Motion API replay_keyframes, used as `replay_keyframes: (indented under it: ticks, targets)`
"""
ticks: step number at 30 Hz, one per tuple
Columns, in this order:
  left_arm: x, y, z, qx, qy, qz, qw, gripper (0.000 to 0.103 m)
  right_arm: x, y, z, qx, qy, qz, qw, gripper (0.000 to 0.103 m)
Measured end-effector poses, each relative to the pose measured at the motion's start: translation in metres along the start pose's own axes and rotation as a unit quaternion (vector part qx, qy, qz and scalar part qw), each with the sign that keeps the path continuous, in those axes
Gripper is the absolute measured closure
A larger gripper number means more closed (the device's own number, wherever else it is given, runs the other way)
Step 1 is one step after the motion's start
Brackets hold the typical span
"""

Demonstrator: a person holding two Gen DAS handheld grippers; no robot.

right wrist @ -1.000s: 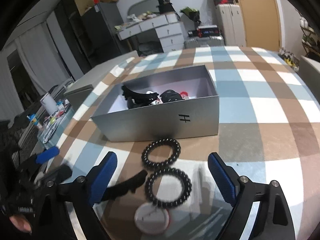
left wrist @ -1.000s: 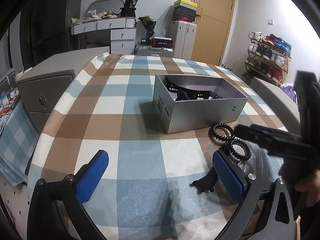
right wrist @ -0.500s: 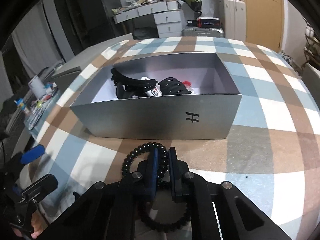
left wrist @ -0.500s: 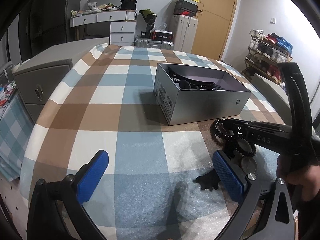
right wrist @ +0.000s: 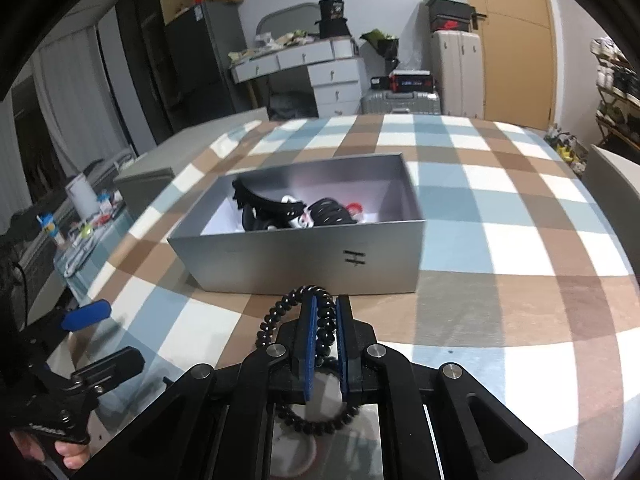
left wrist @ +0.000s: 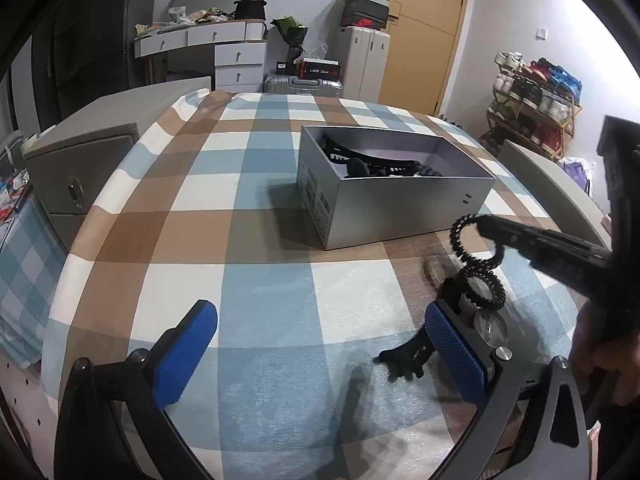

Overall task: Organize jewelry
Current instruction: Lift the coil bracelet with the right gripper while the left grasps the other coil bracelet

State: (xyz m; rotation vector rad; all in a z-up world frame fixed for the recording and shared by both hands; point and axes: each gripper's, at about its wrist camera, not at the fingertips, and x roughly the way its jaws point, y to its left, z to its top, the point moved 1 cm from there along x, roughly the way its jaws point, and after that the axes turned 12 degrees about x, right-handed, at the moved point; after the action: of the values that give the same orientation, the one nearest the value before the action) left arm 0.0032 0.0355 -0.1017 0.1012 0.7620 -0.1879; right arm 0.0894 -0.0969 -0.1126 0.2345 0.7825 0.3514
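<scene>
Your right gripper (right wrist: 325,322) is clamped on a black spiral hair tie (right wrist: 280,312), pads pinching one side of the coil, the loop poking out ahead, just in front of the silver box (right wrist: 304,256). From the left wrist view the tie (left wrist: 460,236) hangs off the table, a second black coil (left wrist: 482,292) dangling right under it. Your left gripper (left wrist: 320,350) hangs over the checked tablecloth (left wrist: 260,280), jaws wide apart, gripping nothing. A black claw clip (left wrist: 404,358) lies by its right finger. The box holds more black clips (right wrist: 272,204).

Dim indoor light, soft shadows, heavy fisheye curvature, dark vignetted corners
</scene>
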Motion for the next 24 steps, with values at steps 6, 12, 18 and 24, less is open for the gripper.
replay_keyframes:
  ticks: [6, 12, 18, 24]
  targets:
    - [0.004, -0.012, 0.007, 0.019, 0.007, -0.014, 0.9997, 0.002, -0.026, -0.017, -0.001, 0.016, -0.028, -0.001, 0.999, 0.094]
    - [0.01, -0.044, 0.024, 0.071, 0.011, -0.063, 0.9954, 0.002, -0.045, -0.044, -0.003, 0.038, -0.046, -0.014, 0.998, 0.094]
    - [0.025, -0.081, 0.044, 0.132, 0.024, -0.1, 0.986, 0.002, -0.061, -0.071, -0.007, 0.065, -0.062, -0.023, 0.996, 0.094]
    - [0.04, -0.114, 0.048, 0.197, 0.049, -0.111, 0.973, 0.002, -0.067, -0.086, -0.014, 0.08, -0.063, -0.024, 0.994, 0.094]
